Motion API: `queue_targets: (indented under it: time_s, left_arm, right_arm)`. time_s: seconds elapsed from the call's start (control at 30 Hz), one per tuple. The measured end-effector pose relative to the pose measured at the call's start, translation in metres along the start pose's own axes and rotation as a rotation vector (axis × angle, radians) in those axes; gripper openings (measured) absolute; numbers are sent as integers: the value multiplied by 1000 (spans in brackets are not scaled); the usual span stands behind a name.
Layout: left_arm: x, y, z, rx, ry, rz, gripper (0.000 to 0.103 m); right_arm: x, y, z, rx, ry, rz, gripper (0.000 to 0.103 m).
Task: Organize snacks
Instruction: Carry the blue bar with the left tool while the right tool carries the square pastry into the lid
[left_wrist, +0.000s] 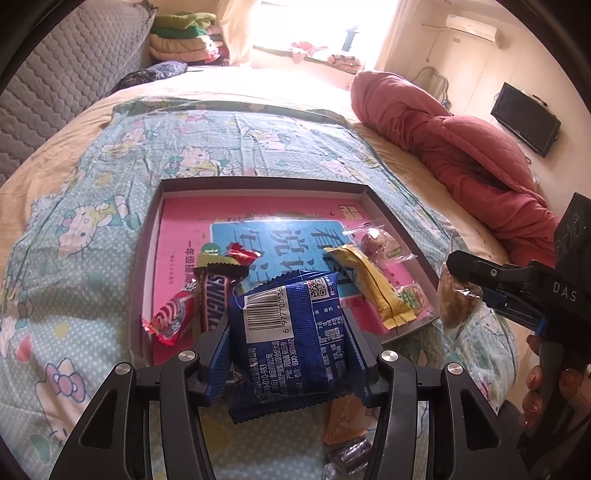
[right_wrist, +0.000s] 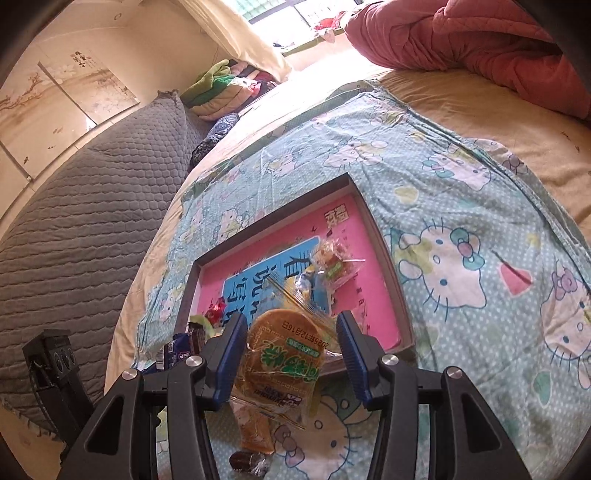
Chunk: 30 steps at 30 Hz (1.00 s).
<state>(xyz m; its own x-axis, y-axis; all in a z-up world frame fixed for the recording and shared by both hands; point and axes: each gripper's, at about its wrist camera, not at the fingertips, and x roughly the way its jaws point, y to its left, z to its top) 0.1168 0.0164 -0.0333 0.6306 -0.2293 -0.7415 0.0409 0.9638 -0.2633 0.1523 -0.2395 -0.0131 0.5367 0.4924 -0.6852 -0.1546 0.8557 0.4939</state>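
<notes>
My left gripper (left_wrist: 286, 325) is shut on a blue snack packet (left_wrist: 291, 343) and holds it above the near edge of a shallow grey box (left_wrist: 266, 182) with a pink bottom. The box holds a Snickers bar (left_wrist: 214, 302), a striped candy (left_wrist: 173, 317), a yellow bar (left_wrist: 373, 284) and clear-wrapped sweets (left_wrist: 380, 242). My right gripper (right_wrist: 291, 332) has a clear-wrapped round brown cake (right_wrist: 284, 354) between its fingers, near the box's front corner (right_wrist: 404, 339). In the left wrist view the right gripper (left_wrist: 458, 273) and its cake (left_wrist: 456, 301) show at the right.
The box lies on a Hello Kitty cloth (left_wrist: 85, 229) spread over a bed. An orange packet (left_wrist: 343, 417) and a dark wrapped sweet (left_wrist: 351, 456) lie on the cloth near me. A red quilt (left_wrist: 461, 147) is bunched at the right, and a grey headboard (right_wrist: 74, 229) stands at the left.
</notes>
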Motion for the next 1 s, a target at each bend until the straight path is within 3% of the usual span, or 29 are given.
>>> queue_targets:
  time_s: [0.7, 1.0]
  left_arm:
    - [35, -14, 8, 42, 24, -28, 55]
    - [37, -15, 10, 40, 24, -31, 55]
  right_arm:
    - [29, -10, 15, -69, -24, -149, 51]
    - [30, -6, 15, -90, -30, -161, 52]
